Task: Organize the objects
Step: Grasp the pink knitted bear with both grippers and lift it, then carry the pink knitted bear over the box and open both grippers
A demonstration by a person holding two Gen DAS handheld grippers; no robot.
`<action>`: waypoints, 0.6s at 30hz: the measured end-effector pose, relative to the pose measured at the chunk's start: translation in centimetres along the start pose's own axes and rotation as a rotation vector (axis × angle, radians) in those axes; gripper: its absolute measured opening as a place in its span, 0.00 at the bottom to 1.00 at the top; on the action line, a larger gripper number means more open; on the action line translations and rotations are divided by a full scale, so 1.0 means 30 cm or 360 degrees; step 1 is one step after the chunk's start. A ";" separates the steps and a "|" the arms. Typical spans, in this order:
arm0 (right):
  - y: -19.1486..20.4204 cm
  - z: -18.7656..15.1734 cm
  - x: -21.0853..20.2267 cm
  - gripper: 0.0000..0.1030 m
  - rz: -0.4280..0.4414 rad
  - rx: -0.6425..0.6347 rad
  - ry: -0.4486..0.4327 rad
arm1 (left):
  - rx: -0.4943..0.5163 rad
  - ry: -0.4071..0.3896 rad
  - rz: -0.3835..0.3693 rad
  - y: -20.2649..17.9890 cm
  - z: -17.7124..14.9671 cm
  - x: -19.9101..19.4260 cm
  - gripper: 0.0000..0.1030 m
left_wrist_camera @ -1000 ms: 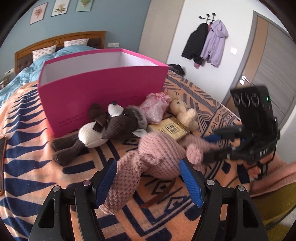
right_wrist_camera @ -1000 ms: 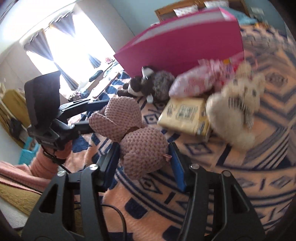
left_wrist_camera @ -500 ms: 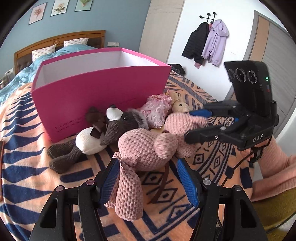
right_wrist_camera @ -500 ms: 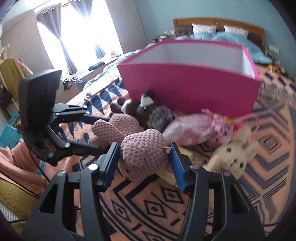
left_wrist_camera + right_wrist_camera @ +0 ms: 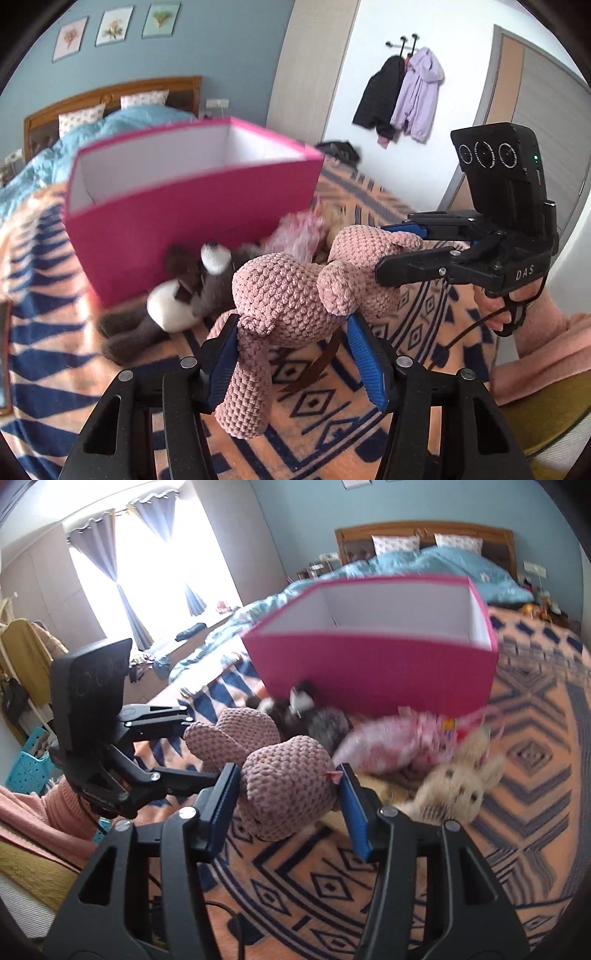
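Setting: a bed covered by an orange blanket [image 5: 417,325] with a dark blue pattern.
Pink knitted toy [image 5: 291,302]: held just above the blanket between both grippers, in front of the box, one leg dangling down.
Left gripper [image 5: 291,347]: its blue pads sit on either side of the toy's body, pressing the knit; the jaws are closing on it.
Right gripper [image 5: 286,794]: its blue pads clamp the toy's rounded head from both sides, at a middling width.
Pink box [image 5: 192,218]: open-topped, white inside, standing on the blanket behind the toys.
Brown and white plush [image 5: 177,306]: lying against the box front.
Cream plush rabbit [image 5: 458,782]: lying on the blanket, right of the held toy.
Pink wrapped bundle [image 5: 391,746]: between the rabbit and the box.
Person: a hand in a pink sleeve [image 5: 543,332] holds the right gripper.
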State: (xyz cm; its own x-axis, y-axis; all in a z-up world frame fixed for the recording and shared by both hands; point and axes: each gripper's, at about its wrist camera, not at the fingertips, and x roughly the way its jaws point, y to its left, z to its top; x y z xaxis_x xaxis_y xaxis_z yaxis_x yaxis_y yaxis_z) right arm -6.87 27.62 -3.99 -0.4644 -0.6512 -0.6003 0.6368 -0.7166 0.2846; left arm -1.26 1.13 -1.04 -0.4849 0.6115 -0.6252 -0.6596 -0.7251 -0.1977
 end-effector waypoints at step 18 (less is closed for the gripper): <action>-0.023 0.476 0.016 0.54 0.0065 -0.0209 -0.0326 | 0.0007 -0.0287 0.0348 0.156 0.380 -0.132 0.57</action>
State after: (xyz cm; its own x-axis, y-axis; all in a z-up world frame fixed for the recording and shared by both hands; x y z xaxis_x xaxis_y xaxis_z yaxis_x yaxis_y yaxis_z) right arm -16.33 24.22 6.20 -0.5435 -0.7255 -0.4222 0.7258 -0.6588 0.1977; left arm -8.98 -1.08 9.11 -0.7100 0.4875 -0.5082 -0.5306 -0.8448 -0.0692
